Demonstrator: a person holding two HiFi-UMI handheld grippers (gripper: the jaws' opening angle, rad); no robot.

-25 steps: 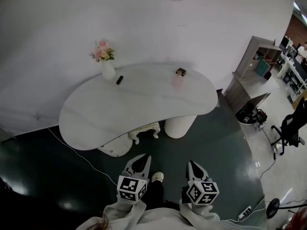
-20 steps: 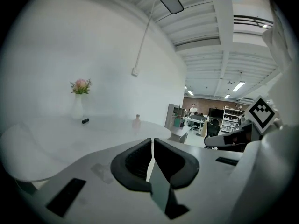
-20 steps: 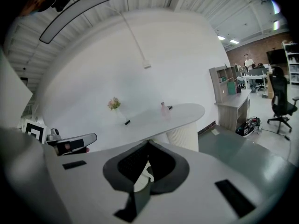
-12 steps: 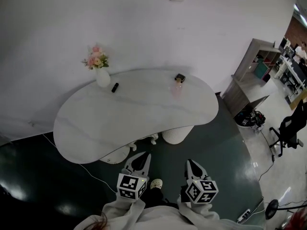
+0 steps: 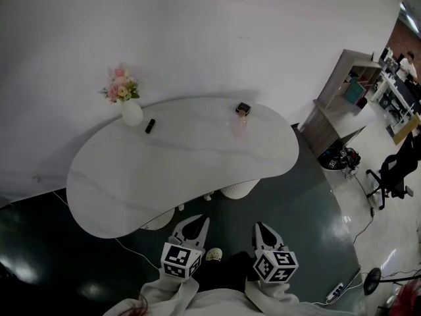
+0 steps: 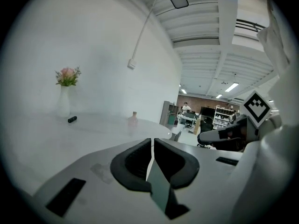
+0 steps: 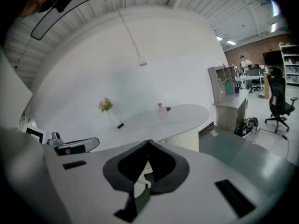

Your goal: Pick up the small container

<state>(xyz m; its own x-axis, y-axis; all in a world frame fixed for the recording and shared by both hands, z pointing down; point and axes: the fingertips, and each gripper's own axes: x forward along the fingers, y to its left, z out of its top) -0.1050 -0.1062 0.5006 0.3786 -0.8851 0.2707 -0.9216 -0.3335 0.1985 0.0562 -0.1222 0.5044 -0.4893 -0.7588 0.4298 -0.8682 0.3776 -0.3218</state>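
A small pink container [image 5: 241, 121] stands near the far right edge of the white curved table [image 5: 177, 170], with a small dark object [image 5: 243, 108] just behind it. It also shows as a small pink bottle [image 6: 133, 119] in the left gripper view and as the same container [image 7: 161, 110] in the right gripper view. My left gripper [image 5: 200, 220] and right gripper [image 5: 258, 226] hang side by side over the dark floor, short of the table's near edge. Both are shut and hold nothing: left jaws [image 6: 152, 139] and right jaws [image 7: 148, 142] meet at the tips.
A white vase with pink flowers [image 5: 130, 109] and a small black object [image 5: 150, 126] sit at the table's far left. A wooden shelf unit [image 5: 345, 87], a dark bag [image 5: 339, 157] and an office chair [image 5: 395, 173] stand to the right. A cable [image 5: 141, 259] crosses the floor.
The table has drawn nearer and its near edge now covers the stool beneath it. Both grippers have moved toward the table together, still shut and empty.
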